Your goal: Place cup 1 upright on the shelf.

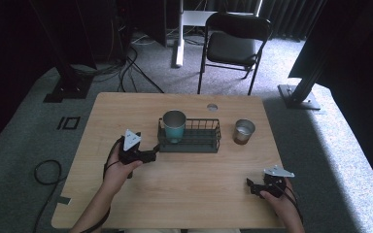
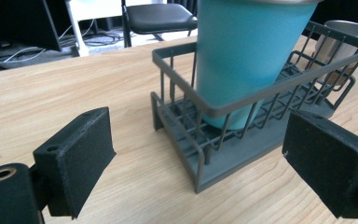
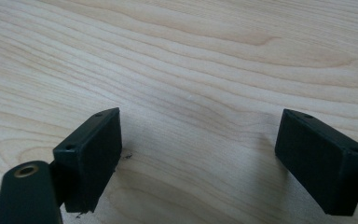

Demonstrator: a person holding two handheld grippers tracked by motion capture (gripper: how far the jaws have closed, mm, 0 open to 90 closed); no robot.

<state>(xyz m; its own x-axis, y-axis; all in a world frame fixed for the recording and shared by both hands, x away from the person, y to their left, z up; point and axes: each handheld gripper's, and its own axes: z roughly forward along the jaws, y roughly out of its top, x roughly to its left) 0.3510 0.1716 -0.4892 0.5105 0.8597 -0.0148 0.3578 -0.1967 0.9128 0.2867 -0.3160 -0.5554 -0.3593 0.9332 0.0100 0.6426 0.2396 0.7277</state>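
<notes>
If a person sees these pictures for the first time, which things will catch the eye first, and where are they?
First comes the teal cup, standing upright in the left end of the dark wire basket at the middle of the wooden table. The left hand-held gripper is at the basket's left end with open jaws holding nothing. A metal cup stands on the table right of the basket.

Black tools [image 1: 156, 151], grey three-cornered plates [image 1: 131, 139]
</notes>
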